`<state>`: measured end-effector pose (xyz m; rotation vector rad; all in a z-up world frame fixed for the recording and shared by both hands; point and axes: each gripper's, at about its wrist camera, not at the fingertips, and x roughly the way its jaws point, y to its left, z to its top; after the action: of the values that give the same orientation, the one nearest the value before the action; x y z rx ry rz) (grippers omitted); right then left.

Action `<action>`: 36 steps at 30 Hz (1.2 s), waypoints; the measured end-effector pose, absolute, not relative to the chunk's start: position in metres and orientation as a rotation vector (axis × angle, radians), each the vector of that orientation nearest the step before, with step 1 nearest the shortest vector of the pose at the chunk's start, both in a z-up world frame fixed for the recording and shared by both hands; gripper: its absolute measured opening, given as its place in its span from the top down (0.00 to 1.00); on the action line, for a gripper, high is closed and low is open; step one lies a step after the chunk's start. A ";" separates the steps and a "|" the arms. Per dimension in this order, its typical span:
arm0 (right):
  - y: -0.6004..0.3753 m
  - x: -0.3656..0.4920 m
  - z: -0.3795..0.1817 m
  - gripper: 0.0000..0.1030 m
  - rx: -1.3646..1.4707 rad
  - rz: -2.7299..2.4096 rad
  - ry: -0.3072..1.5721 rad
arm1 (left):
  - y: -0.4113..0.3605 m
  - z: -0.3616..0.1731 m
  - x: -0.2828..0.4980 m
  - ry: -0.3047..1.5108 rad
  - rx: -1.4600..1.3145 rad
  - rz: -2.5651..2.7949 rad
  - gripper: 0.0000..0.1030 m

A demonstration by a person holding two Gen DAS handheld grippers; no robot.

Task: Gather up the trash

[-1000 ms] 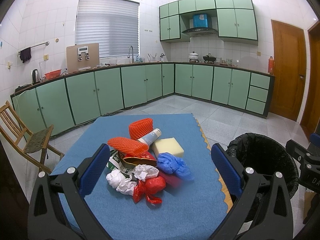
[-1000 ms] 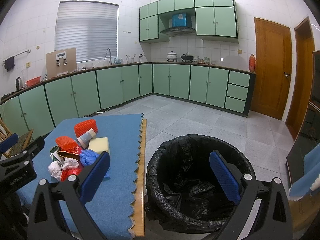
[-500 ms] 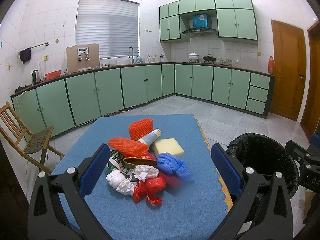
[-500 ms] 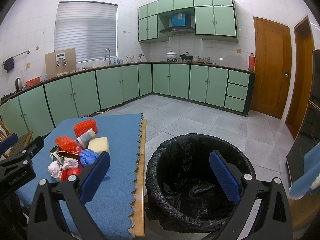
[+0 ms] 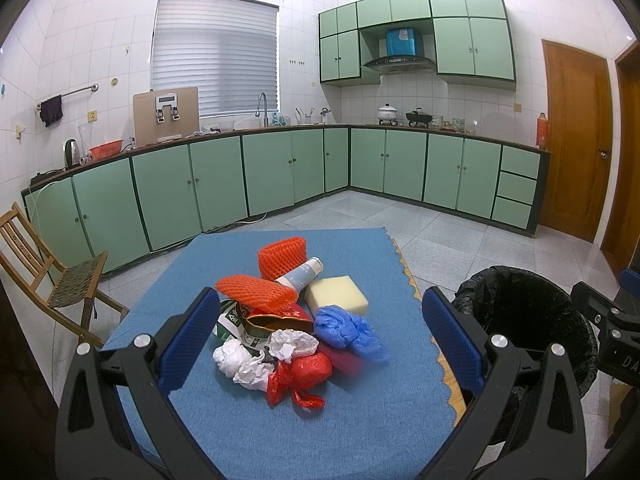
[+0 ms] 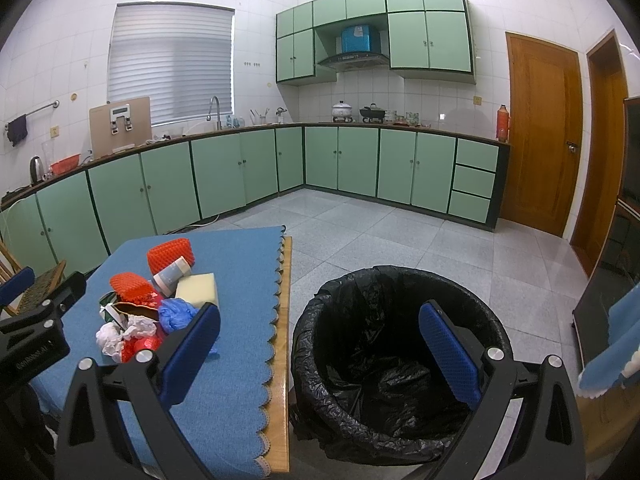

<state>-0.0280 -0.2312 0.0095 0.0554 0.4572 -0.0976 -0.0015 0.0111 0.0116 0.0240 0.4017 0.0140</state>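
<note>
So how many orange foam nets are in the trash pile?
2. One orange foam net stands at the pile's far side; the other lies nearer on the left, atop the wrappers. More could be buried underneath.

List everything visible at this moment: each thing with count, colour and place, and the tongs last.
foam nets: 2, orange-red, far side of the pile
tube: 1, pale blue-grey, between the nets and the sponge
sponge: 1, pale yellow, right rear of the pile
plastic glove: 1 bundle, blue, right of the pile
crumpled tissues: several, white, front left
plastic bag: 1, red, front of the pile
carton: 1, green and white, left of the pile
tablecloth: 1, blue, on the table
trash bin: 1, black liner, on the floor right of the table
chair: 1, wooden, left of the table
left tongs: open, above the pile
right tongs: open, over the bin
</note>
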 end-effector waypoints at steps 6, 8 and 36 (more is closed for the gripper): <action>-0.231 -0.028 0.008 0.06 0.056 -0.098 0.458 | 0.012 0.012 -0.001 0.402 0.024 0.014 0.05; -0.231 -0.028 0.009 0.06 0.057 -0.100 0.458 | 0.012 0.011 -0.001 0.402 0.024 0.014 0.05; -0.137 0.075 -0.048 0.07 0.024 0.160 0.530 | 0.120 -0.050 0.066 0.518 0.071 0.233 0.05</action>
<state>0.0752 -0.1372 -0.0485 0.0242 0.5297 0.1604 0.0659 0.1198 -0.0501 0.0707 0.5178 0.2326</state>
